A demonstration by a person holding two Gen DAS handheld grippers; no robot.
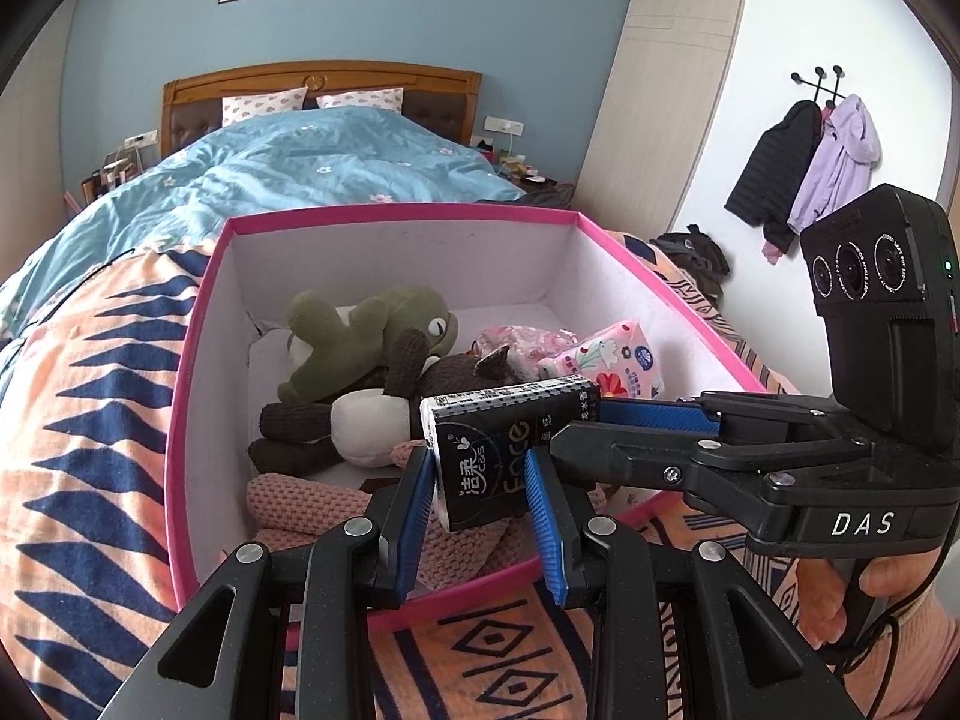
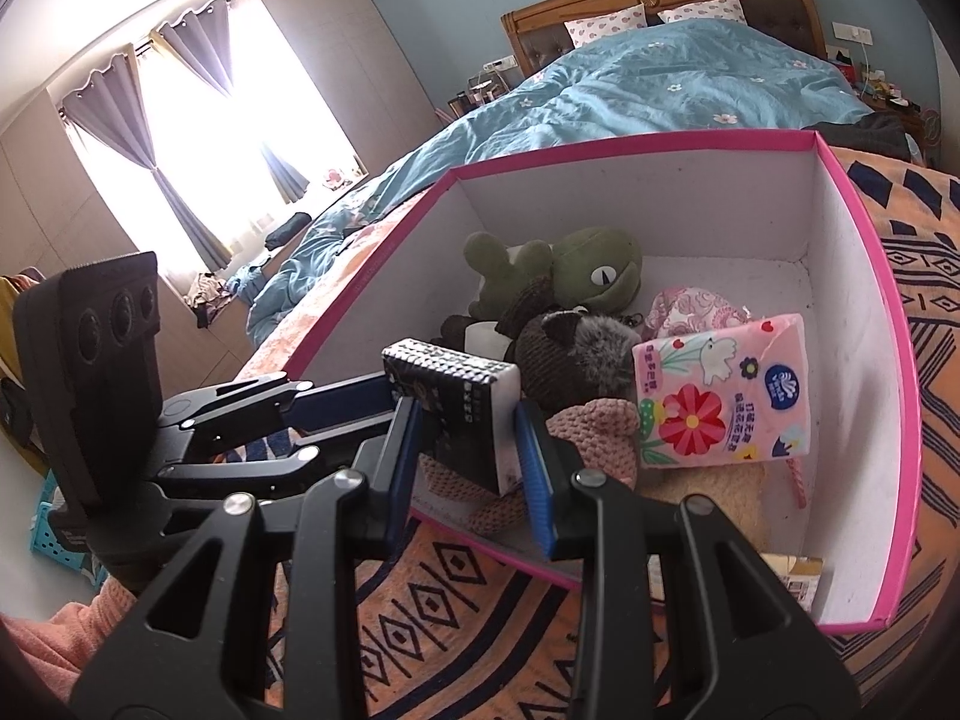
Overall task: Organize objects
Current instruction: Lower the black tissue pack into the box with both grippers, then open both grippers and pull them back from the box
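A black tissue pack [image 1: 498, 450] [image 2: 462, 384] hangs over the near wall of the pink-rimmed box [image 1: 396, 210] [image 2: 660, 141]. My left gripper [image 1: 478, 455] [image 2: 387, 402] is shut on one end of it. My right gripper [image 2: 467, 408] [image 1: 579, 423] is shut on the other end, coming in at a right angle. Inside the box lie a green frog plush [image 1: 372, 330] [image 2: 576, 276], a brown plush [image 1: 360, 414] [image 2: 570, 360], a pink floral tissue pack [image 1: 606, 360] [image 2: 726, 390] and a pink knitted piece [image 1: 306, 498] [image 2: 594, 426].
The box stands on an orange patterned blanket [image 1: 90, 420] [image 2: 468, 600] at the foot of a bed with a blue duvet [image 1: 300, 162]. A small cardboard item [image 2: 798, 576] sits in the box's near right corner. A hand [image 1: 840, 594] holds the right gripper. Coats [image 1: 804, 168] hang on the wall.
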